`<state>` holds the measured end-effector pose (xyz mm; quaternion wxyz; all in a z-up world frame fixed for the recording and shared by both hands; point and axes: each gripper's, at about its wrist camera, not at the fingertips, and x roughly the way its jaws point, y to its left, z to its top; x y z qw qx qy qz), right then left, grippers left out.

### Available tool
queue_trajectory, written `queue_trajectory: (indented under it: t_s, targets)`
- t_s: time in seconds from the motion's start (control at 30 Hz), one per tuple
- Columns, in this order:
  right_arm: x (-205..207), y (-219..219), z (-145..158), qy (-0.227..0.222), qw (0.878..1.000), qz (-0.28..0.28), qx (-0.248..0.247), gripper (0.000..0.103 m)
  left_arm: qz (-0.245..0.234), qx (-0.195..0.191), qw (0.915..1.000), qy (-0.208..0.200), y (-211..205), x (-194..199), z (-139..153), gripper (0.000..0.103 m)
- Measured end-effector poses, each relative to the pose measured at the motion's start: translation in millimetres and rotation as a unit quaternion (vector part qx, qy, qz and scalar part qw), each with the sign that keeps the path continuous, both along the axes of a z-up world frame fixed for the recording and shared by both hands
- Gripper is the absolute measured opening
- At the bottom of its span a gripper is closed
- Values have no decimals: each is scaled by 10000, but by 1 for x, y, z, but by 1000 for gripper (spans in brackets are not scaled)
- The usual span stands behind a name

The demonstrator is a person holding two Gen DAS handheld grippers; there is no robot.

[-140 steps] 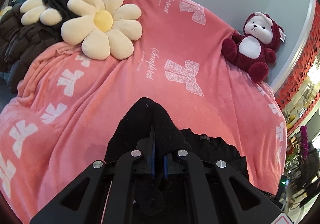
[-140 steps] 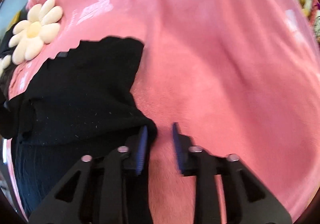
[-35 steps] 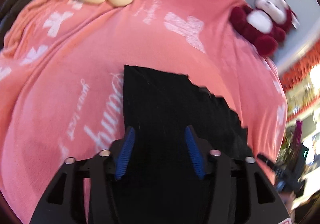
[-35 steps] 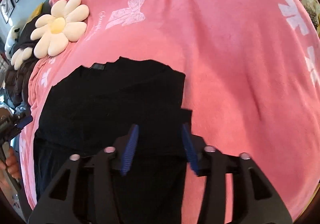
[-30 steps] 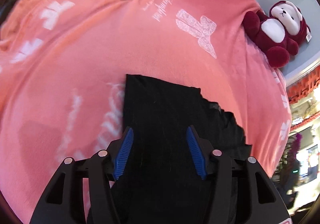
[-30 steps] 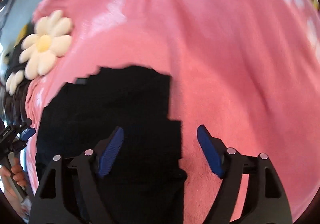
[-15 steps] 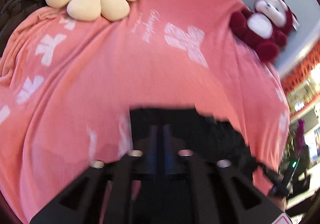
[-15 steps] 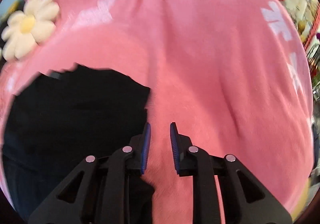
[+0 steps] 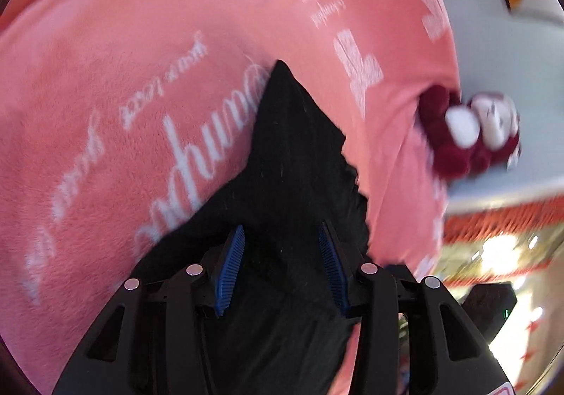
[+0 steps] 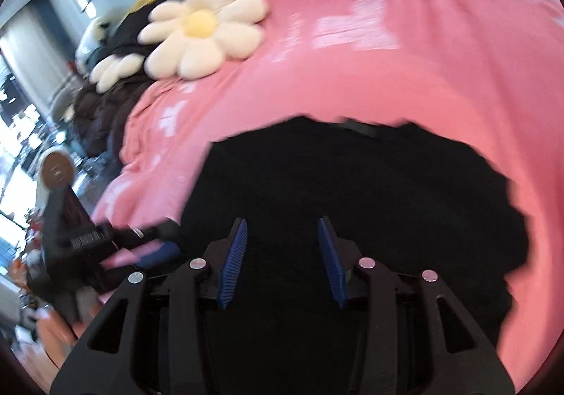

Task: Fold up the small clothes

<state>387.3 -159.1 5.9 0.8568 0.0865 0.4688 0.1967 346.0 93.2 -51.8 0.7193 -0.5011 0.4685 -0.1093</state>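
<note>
A black garment (image 9: 296,162) lies flat on a pink blanket (image 9: 123,77); it also shows in the right wrist view (image 10: 352,190). My left gripper (image 9: 280,266) is open, its blue-padded jaws spread over the garment's near part, holding nothing. My right gripper (image 10: 282,257) is also open and empty, hovering over the garment's near edge. The left gripper shows in the right wrist view (image 10: 155,243) at the garment's left side. The garment's near end is hidden under both grippers.
A cream flower cushion (image 10: 201,28) and dark clothes (image 10: 102,95) lie at the blanket's far left. A maroon plush bear (image 9: 469,134) sits by the grey wall (image 9: 511,42). The blanket's edge drops off at the right (image 9: 437,218).
Both grippers were shut half a second ago and are open now. Both views have swung, the left one tilting toward the bear side, the right one toward the flower cushion.
</note>
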Motion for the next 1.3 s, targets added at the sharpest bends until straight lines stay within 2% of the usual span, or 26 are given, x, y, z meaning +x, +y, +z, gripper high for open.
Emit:
queue_trajectory:
  t_s: [0.1,0.17,0.2,0.23,0.27,0.3,0.33,0.37,0.5,0.53,0.6,0.67,0.7,0.73,0.77,0.83,0.97,1.03,1.1,1.2,1.23,1.27,1.3]
  targets:
    - [43,45,-22,462,9983,361,-67,52,338,-367,9987,115,10,-4,-6,28]
    - [66,75,-46,735,9947,542,-483,52,460,-400,9981,70,15,-6,-8,12]
    - [72,86,-54,792,9929,624,-631,54,424,-322,9985,100,17,-5,-9,8]
    - [76,100,-58,669,9920,735,-784,49,406,-237,9988,120,19,-5,-11,1]
    - [76,108,-58,579,9909,824,-896,40,406,-210,9989,87,22,-6,-12,0]
    - [80,117,-58,634,9894,953,-897,10,407,-177,9990,74,23,-6,-13,0]
    - [83,121,-55,645,9898,973,-812,5,425,-133,9990,43,26,-6,-14,0]
    - [86,129,-49,573,9903,1064,-681,5,469,-83,9989,4,29,-7,-13,0]
    - [92,161,-28,260,9896,1366,-379,5,757,555,9953,-228,48,-13,-4,0]
    - [94,166,-31,242,9889,1366,-538,7,794,676,9943,-208,53,-14,-4,0]
    - [96,172,-37,87,9848,1210,-1239,10,808,701,9942,-103,64,-15,-5,0]
    - [84,152,-25,-228,9863,905,-1358,12,687,635,9955,-133,69,-19,2,0]
    - [73,132,-13,-337,9907,699,-1116,16,594,752,9953,-157,69,-21,10,2]
    - [60,111,-2,-432,9940,480,-881,29,500,821,9952,-203,66,-24,15,15]
    - [47,89,7,-546,9953,269,-752,34,367,871,9952,-248,61,-26,21,31]
    - [13,32,17,-692,9951,-281,-654,38,157,937,9950,-309,50,-30,23,39]
    - [-46,-90,5,-329,9825,-1603,-889,38,-315,1226,9918,-200,16,-29,16,39]
    - [-61,-147,-12,96,9724,-2227,-691,41,-495,1322,9898,-173,0,-28,8,39]
    - [-60,-171,-31,487,9701,-2349,-377,41,-509,1718,9834,-279,-11,-26,7,39]
    - [-47,-172,-48,612,9744,-2146,-273,40,-473,2408,9688,-355,-20,-15,13,36]
    - [-41,-167,-51,590,9773,-2029,-164,28,-408,2479,9675,-294,-20,-12,14,32]
    - [-38,-159,-49,574,9799,-1908,103,10,-323,2483,9680,-170,-17,-8,13,29]
    - [-37,-156,-39,429,9804,-1903,266,6,-268,2443,9693,-97,-14,-5,12,29]
